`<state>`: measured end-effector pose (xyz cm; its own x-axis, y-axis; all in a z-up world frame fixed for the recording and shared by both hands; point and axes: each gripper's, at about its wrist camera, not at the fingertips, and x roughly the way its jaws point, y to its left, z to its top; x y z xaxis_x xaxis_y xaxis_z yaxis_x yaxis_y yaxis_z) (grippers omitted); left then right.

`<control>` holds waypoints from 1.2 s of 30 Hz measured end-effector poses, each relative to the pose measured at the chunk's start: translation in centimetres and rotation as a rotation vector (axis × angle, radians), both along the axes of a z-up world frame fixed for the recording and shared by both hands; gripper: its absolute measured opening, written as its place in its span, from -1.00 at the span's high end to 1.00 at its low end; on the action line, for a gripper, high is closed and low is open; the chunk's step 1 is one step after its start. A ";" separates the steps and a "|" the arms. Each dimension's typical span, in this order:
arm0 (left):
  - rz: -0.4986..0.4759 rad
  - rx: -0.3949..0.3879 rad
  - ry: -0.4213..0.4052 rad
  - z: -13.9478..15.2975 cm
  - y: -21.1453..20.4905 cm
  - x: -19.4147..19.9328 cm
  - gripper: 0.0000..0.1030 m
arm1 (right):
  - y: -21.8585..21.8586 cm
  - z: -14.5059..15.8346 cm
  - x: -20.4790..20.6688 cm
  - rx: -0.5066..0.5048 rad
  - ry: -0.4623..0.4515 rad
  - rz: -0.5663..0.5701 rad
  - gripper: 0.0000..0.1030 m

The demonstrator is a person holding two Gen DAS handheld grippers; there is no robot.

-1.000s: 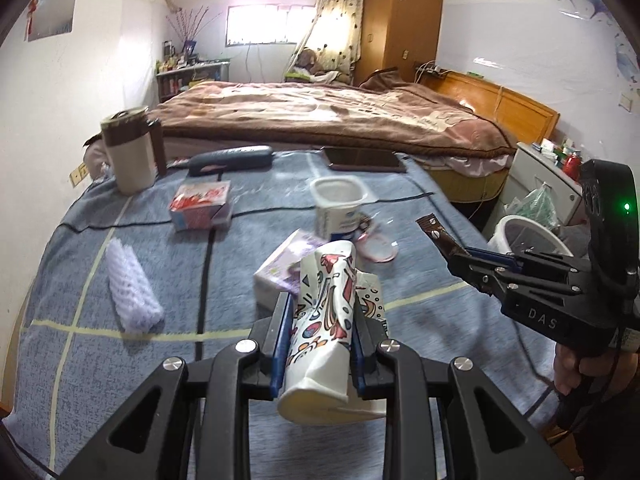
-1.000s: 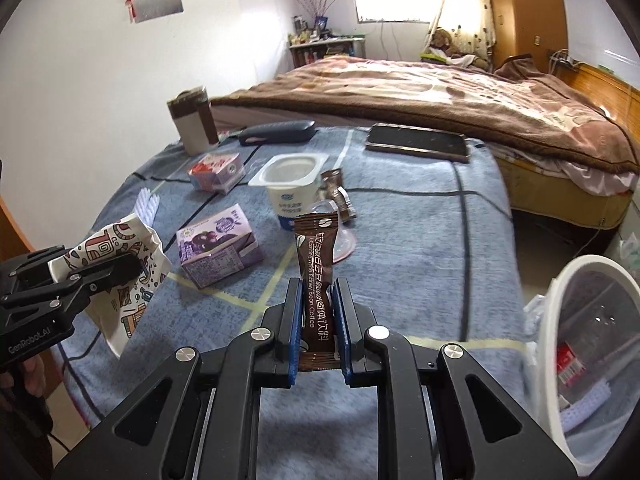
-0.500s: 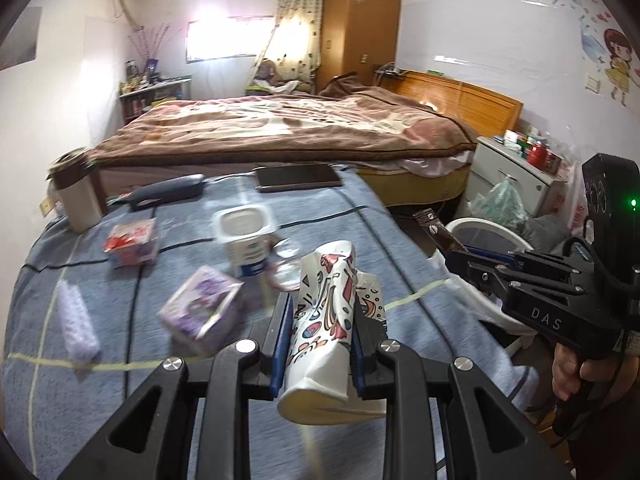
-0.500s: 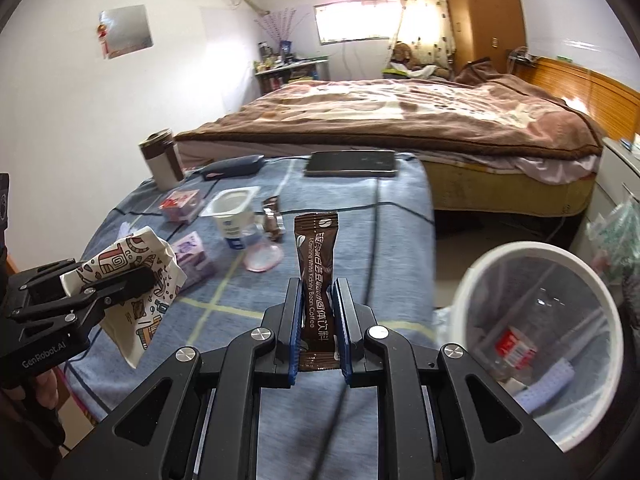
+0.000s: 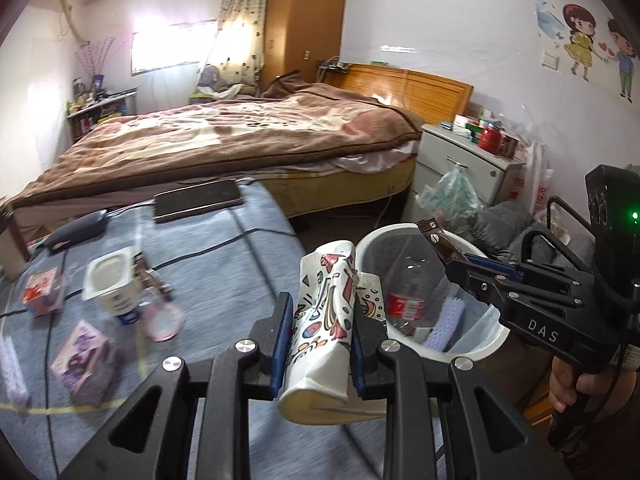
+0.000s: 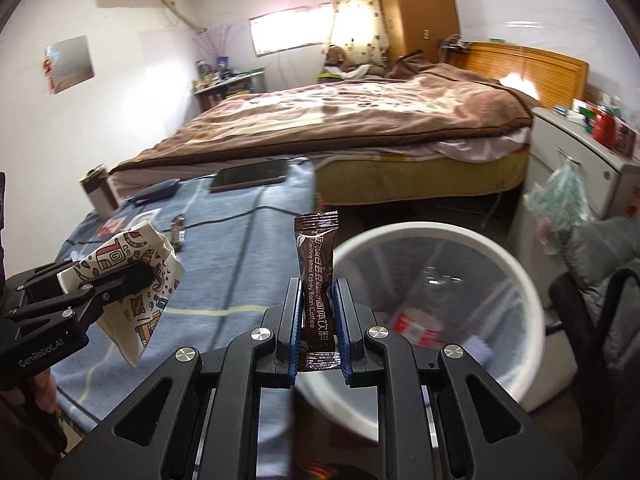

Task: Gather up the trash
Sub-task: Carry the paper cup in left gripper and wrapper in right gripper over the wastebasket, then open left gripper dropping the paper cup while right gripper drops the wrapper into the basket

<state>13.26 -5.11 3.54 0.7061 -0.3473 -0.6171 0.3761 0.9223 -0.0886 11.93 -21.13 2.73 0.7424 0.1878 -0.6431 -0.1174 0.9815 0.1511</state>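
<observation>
Both grippers matte black with blue finger pads (image 5: 281, 330), silver screws; right gripper (image 5: 454, 258) marked "DAS", green LED; left gripper (image 6: 132, 280) marked "GenRobot.AI"; bare-skinned hands.

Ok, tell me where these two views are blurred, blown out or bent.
Left wrist view: motion blur smears the yogurt cup and purple carton; the paper cup in the left claw stays sharp. Both views: the window is blown out, and fisheye bends the walls. Right wrist view: the coffee sachet is crisp.
</observation>
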 end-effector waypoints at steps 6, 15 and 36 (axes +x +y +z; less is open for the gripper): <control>-0.065 -0.011 0.018 -0.3 -3.9 0.8 0.48 | -2.9 -0.7 0.1 -0.013 0.028 -0.063 0.65; -0.129 -0.011 0.079 -1.8 -8.4 2.1 0.48 | -5.9 -2.5 0.5 -0.049 0.092 -0.133 0.65; -0.124 0.014 0.116 -3.2 -10.3 2.8 -0.15 | -7.5 -4.2 1.1 -0.090 0.161 -0.173 0.32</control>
